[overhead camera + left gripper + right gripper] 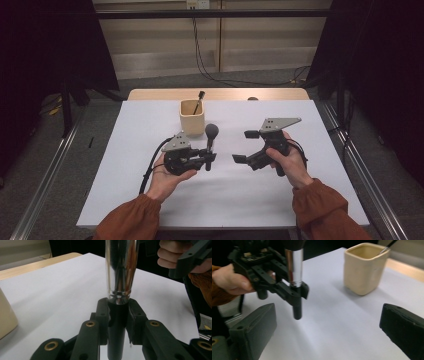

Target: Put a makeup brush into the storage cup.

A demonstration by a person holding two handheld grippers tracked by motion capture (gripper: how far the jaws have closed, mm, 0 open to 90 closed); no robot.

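A thick makeup brush (pixel 210 137) with a black handle, a chrome ferrule (pixel 121 270) and a grey domed head stands upright above the white table (pixel 150 200). My left gripper (pixel 209 157) is shut on its black handle (pixel 117 327), pads pressing from both sides. The right gripper view shows the same brush (pixel 294 267) held clear of the table surface in the left gripper (pixel 295 291). To the right of it, my right gripper (pixel 241 146) stands wide open with nothing between its jaws, pointing toward the brush. Both its pads (pixel 254 327) frame bare table.
A beige square cup (pixel 192 117) stands behind the left gripper, with a thin dark brush (pixel 199 100) leaning inside it; it is also at the right gripper view's top right (pixel 363 267). A wooden table edge (pixel 150 94) lies beyond the white surface.
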